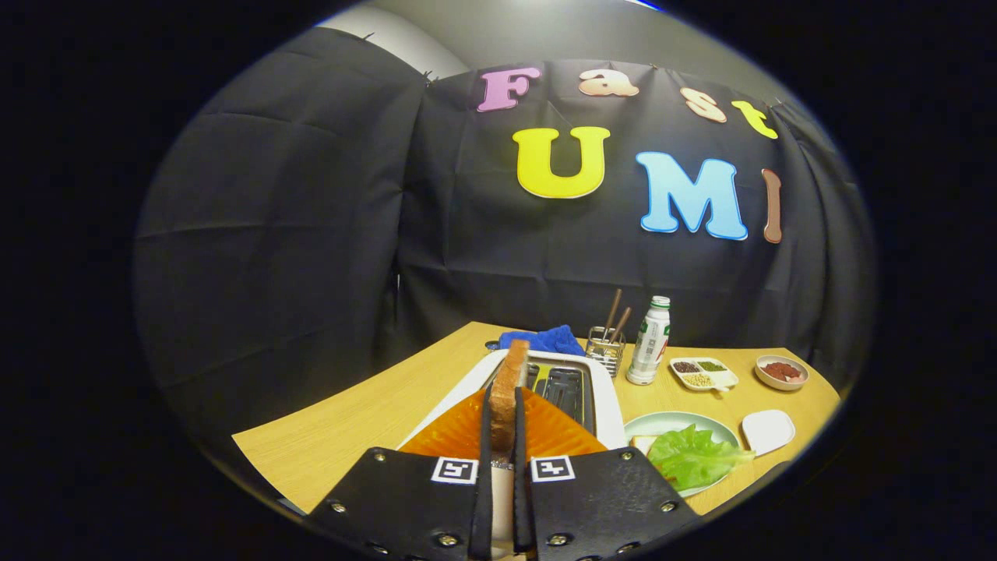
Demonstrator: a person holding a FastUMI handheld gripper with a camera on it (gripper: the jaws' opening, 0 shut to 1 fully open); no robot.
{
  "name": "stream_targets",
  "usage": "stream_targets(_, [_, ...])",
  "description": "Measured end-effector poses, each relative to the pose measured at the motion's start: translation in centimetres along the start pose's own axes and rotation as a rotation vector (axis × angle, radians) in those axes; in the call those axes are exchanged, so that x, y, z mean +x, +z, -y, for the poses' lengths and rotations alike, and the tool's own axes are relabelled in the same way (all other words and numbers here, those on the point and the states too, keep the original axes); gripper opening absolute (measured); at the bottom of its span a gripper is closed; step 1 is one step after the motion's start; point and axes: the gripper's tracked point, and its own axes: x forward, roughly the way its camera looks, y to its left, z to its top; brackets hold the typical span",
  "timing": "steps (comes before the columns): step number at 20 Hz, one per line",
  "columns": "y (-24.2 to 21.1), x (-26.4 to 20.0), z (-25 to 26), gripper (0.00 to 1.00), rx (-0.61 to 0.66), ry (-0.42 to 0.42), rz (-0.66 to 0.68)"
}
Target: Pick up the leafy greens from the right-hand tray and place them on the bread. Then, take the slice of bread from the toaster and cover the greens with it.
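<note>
A slice of toasted bread [508, 389] stands on edge between my fingers, and my gripper [503, 413] is shut on it, holding it above the white toaster [604, 405]. The toaster's slots [565, 389] lie just beyond and right of the slice. To the right of the fingers a pale green plate [662, 423] carries a green lettuce leaf [695, 456] lying over a bread slice, whose corner [642, 445] peeks out at the leaf's left.
Beyond the toaster are a blue cloth [545, 340], a wire holder with sticks [606, 349] and a white bottle [649, 352]. Further right sit a divided dish of seeds [703, 375], a bowl of red powder [781, 372] and a small white dish [767, 431] on the wooden table [350, 421].
</note>
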Motion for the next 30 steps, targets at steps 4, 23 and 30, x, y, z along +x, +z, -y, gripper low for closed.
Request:
stream_targets(4, [0.5, -0.8, 0.1, 0.11, 0.030, 0.012, -0.015])
stream_targets(23, [8.4, -3.0, 1.1, 0.11, 0.070, 0.050, 0.130])
stream_targets(30, [10.6, -4.8, 2.7, 0.10, 0.068, 0.069, 0.166])
